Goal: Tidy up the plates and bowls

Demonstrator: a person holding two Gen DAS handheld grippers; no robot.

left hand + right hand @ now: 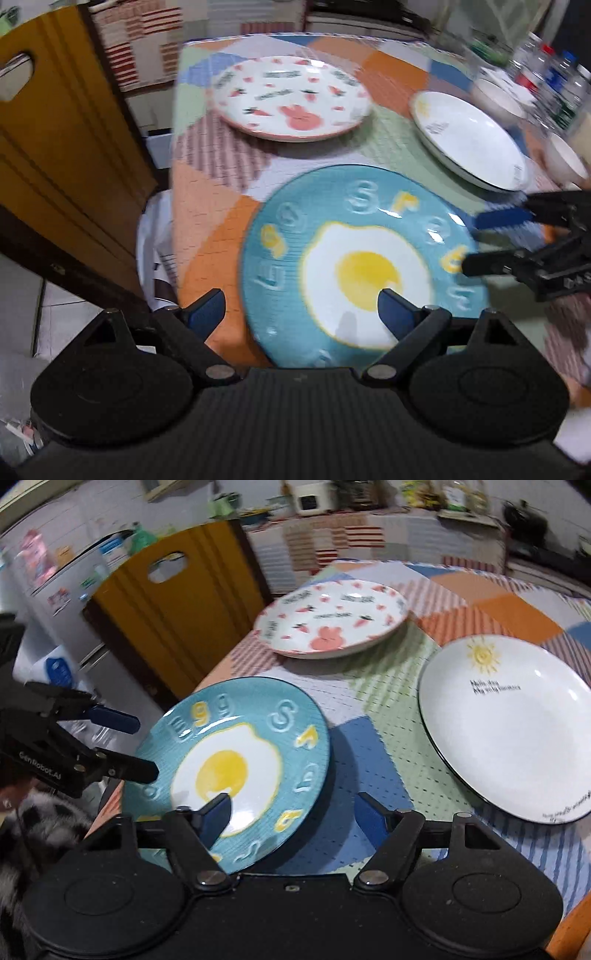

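Note:
A teal plate with a fried-egg picture (365,266) (229,771) lies at the table's near-left edge. My left gripper (301,306) is open above its near-left rim; it also shows in the right wrist view (142,746). My right gripper (291,812) is open over the plate's right rim, and shows in the left wrist view (471,240). A white plate with pink rabbit and carrots (291,98) (332,618) lies further back. A white plate with a sun drawing (469,136) (513,723) lies to the right.
The table has a patchwork cloth (391,70) (373,716). A yellow chair back (62,122) (177,605) stands at the table's left side. White bowls (565,158) and several bottles (554,77) stand at the far right.

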